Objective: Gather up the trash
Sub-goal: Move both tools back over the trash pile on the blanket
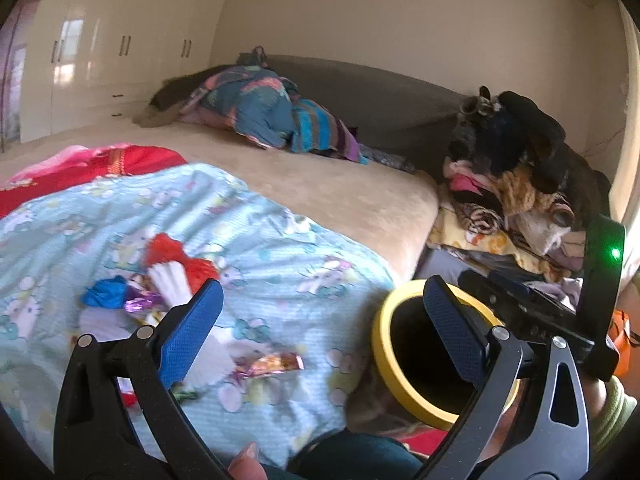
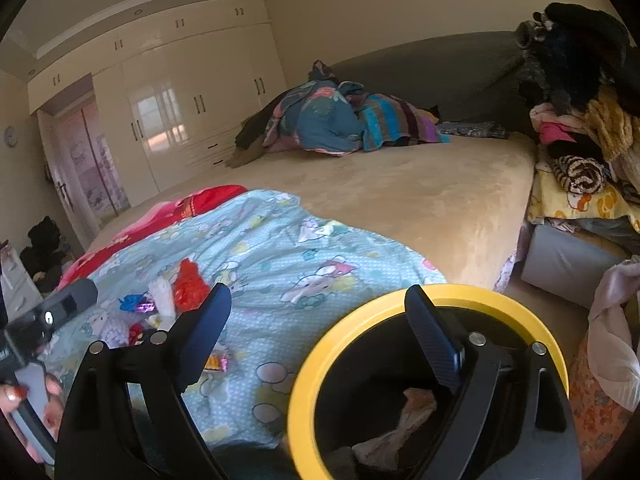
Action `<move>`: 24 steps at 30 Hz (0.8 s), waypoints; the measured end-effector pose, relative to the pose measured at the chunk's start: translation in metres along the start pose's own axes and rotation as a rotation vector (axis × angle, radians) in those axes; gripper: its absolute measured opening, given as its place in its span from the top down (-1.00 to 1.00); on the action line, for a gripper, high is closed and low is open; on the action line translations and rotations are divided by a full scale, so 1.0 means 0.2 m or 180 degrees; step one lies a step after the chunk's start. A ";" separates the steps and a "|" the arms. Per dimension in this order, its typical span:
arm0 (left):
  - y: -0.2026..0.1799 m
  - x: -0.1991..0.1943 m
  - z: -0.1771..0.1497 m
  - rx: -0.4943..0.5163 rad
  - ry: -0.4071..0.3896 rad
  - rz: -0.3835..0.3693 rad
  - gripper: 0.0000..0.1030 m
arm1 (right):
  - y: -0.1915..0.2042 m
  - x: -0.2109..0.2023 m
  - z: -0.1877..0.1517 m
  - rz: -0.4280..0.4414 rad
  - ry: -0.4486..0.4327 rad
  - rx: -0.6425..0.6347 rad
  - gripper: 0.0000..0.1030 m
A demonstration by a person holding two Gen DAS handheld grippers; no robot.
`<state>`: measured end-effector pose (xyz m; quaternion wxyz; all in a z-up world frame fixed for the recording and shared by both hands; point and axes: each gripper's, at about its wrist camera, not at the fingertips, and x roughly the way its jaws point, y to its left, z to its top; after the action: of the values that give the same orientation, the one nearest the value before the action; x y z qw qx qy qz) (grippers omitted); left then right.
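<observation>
A yellow-rimmed black bin (image 2: 500, 300) stands beside the bed, with crumpled paper (image 2: 400, 424) inside; it also shows in the left wrist view (image 1: 386, 344). Trash lies on the light blue cartoon blanket (image 1: 260, 248): a shiny gold and purple wrapper (image 1: 268, 365), red crumpled trash (image 1: 176, 258), a white piece (image 1: 170, 284), a blue piece (image 1: 104, 297) and a purple foil (image 1: 140, 303). The pile also shows in the right wrist view (image 2: 188, 284). My left gripper (image 1: 320, 320) is open above the blanket. My right gripper (image 2: 320, 328) is open and empty, with its right finger over the bin.
The beige bed (image 2: 400, 200) carries a red cloth (image 2: 192, 204) and a heap of colourful bedding (image 2: 344, 120) by the grey headboard. A pile of clothes (image 2: 580, 140) sits on a stool to the right. White wardrobes (image 2: 180, 112) line the far wall.
</observation>
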<state>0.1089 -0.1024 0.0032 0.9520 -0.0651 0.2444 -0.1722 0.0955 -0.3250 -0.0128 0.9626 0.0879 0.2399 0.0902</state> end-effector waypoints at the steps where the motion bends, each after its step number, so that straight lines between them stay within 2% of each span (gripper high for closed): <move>1: 0.01 -0.01 0.00 -0.0005 -0.0016 0.0025 -0.79 | 0.02 0.00 0.00 0.0018 0.0006 -0.0012 -0.67; 9: 0.14 -0.08 0.02 -0.0084 -0.0155 0.0240 -0.79 | 0.15 0.00 -0.02 0.0161 0.0023 -0.0164 -0.67; 24: 0.43 -0.19 0.04 -0.0447 -0.0265 0.0577 -0.79 | 0.44 0.03 -0.07 0.0470 0.0081 -0.0531 -0.67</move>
<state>0.1068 -0.0085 0.0082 0.9661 -0.1163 0.2210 -0.0651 0.0826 -0.2374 -0.0097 0.9542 0.0239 0.2367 0.1815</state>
